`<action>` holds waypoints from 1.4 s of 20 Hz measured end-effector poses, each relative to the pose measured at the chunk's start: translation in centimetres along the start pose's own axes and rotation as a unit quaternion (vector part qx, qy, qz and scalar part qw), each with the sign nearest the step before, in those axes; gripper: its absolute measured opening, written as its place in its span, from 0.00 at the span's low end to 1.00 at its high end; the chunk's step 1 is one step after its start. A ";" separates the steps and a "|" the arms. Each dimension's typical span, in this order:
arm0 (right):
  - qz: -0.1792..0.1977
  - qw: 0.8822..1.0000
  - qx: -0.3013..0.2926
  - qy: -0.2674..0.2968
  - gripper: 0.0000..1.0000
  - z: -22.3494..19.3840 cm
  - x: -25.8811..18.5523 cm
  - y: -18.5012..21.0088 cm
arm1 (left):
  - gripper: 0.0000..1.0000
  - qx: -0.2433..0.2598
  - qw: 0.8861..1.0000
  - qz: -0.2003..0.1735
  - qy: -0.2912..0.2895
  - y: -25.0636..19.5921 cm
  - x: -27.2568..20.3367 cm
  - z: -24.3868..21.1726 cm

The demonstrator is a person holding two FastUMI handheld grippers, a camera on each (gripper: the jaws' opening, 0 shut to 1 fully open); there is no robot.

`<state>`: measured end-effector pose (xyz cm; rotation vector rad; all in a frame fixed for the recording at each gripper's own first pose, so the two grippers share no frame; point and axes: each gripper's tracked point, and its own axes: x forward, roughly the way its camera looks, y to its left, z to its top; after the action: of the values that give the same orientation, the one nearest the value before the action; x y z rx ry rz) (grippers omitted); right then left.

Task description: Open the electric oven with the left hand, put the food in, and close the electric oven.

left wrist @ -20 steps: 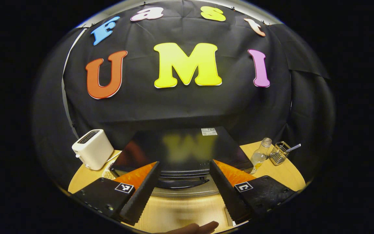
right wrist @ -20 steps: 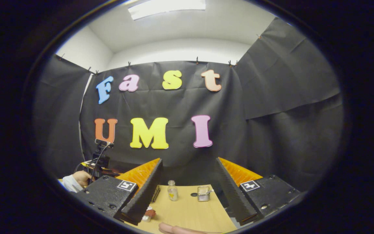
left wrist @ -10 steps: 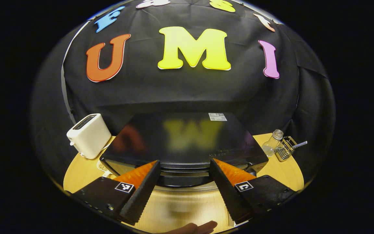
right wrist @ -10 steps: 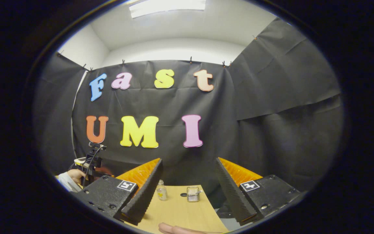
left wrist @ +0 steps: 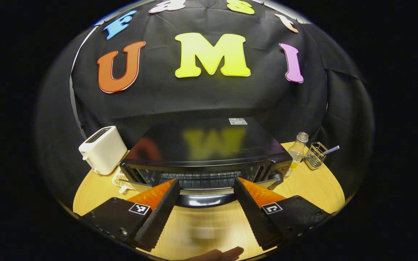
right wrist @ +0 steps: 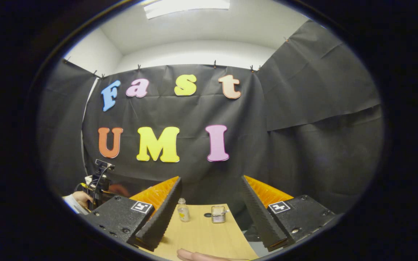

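Observation:
The black electric oven (left wrist: 209,148) stands on the wooden table (left wrist: 303,188), its glass front and rack facing me. Its door looks closed, and the dark handle (left wrist: 203,200) lies between my left gripper's fingers. My left gripper (left wrist: 206,181) is open just in front of that handle, touching nothing. A small white dish with pale food (left wrist: 120,180) sits at the oven's left front corner. In the right gripper view my right gripper (right wrist: 210,181) hangs open and empty above the table's right end (right wrist: 201,232). Far off at the left there, a hand holds the left gripper (right wrist: 98,181).
A white toaster (left wrist: 103,154) stands left of the oven. A clear bottle (left wrist: 296,146) and a wire basket with a utensil (left wrist: 315,156) stand to its right, also seen as the bottle (right wrist: 183,211) and basket (right wrist: 216,214). A person's finger (left wrist: 220,253) shows at the bottom edge.
The left gripper has dropped and drawn back a little, so the oven's glass front and handle now show instead of mainly its top. The right gripper has barely drifted.

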<state>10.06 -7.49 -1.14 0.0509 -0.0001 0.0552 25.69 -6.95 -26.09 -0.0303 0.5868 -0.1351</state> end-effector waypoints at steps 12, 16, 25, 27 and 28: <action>0.012 1.000 0.004 0.024 0.99 -0.6 0.6 1.4 | 0.96 -0.001 0.999 -0.002 -0.034 -0.5 -3.7 -6.4; 0.013 1.000 -0.004 0.027 0.99 -0.4 1.2 2.1 | 0.96 -0.003 0.999 -0.001 -0.033 -0.7 -4.4 -9.3; 0.008 0.999 -0.003 0.037 1.00 -0.4 1.9 3.1 | 0.96 0.011 1.000 -0.002 0.001 -1.0 -4.4 -14.6; 0.008 0.999 -0.003 0.041 1.00 -0.5 2.0 3.3 | 0.96 0.031 0.999 -0.003 0.020 -1.1 -4.1 -16.4; 0.008 0.999 -0.004 0.041 1.00 -0.5 2.0 3.4 | 0.95 0.031 0.999 -0.004 0.031 -1.0 -3.8 -17.4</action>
<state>11.87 -3.93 -1.49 0.0411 0.0809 0.0729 12.76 -7.23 -38.41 0.0310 0.6449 -0.1621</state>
